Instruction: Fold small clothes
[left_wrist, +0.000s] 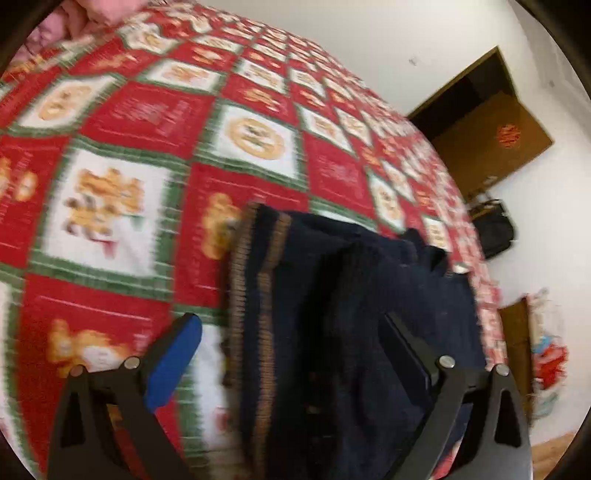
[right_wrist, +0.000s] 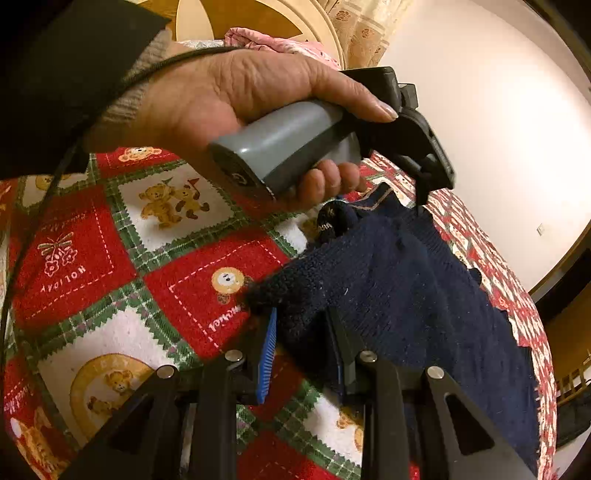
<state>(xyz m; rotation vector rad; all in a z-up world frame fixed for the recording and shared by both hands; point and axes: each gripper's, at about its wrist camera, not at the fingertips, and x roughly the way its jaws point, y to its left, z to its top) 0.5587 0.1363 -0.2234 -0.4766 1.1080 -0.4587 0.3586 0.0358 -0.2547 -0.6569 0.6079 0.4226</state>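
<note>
Right gripper jaws pinching navy sweater edge on patchwork bedspread; left gripper jaws spread over it.

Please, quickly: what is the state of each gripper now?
Left gripper: open, over the navy knit garment.
Right gripper: closed on the garment's corner.
</note>
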